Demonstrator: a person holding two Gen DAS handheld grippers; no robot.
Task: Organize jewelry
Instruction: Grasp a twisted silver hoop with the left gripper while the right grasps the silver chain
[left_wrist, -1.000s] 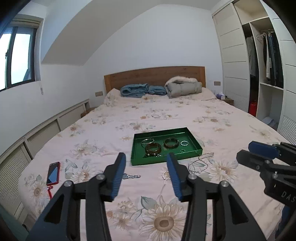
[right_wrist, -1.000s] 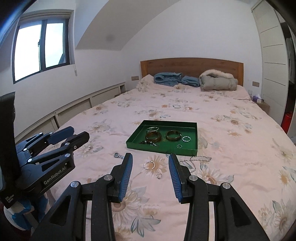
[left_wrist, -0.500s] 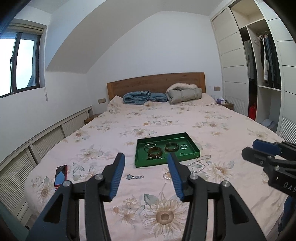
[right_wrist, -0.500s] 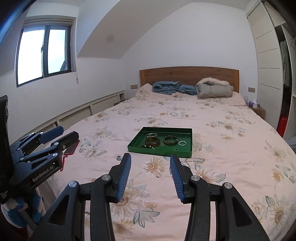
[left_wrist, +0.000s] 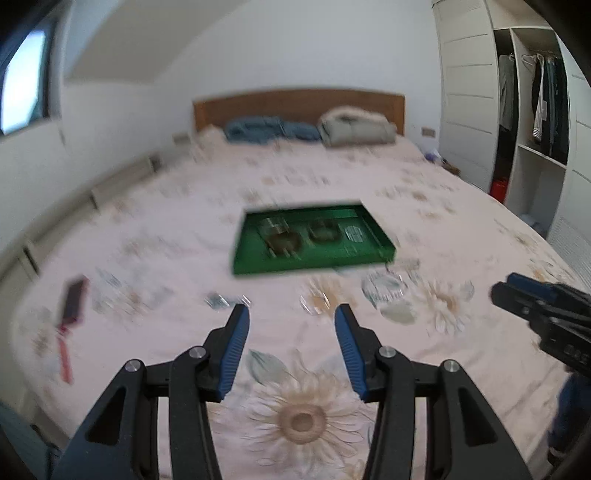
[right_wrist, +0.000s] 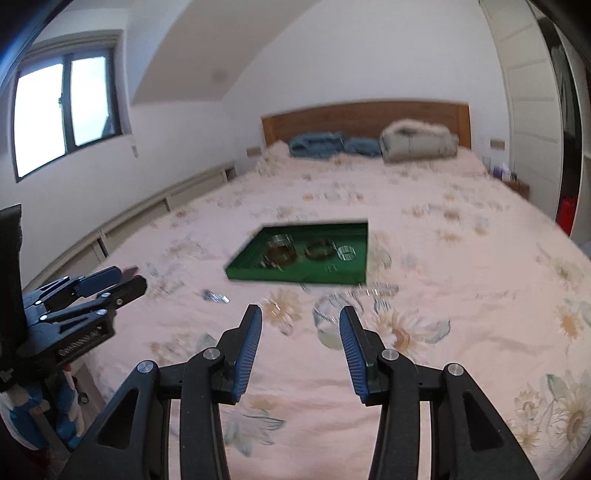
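Red phone (left_wrist: 74, 300) lies nr the bed's left edge. Left claw (left_wrist: 291, 321) is spread, holding nothing, over the foot of the bed (left_wrist: 424, 229). Green tray (left_wrist: 255, 254) w/ bangles sits mid-bed; blurred loose pieces lie just in front of it. Right claw (right_wrist: 300, 322) is spread too, empty.

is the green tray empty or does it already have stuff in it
Not empty. The green tray on the bed holds a few bangles and small rings; blur hides the exact count.
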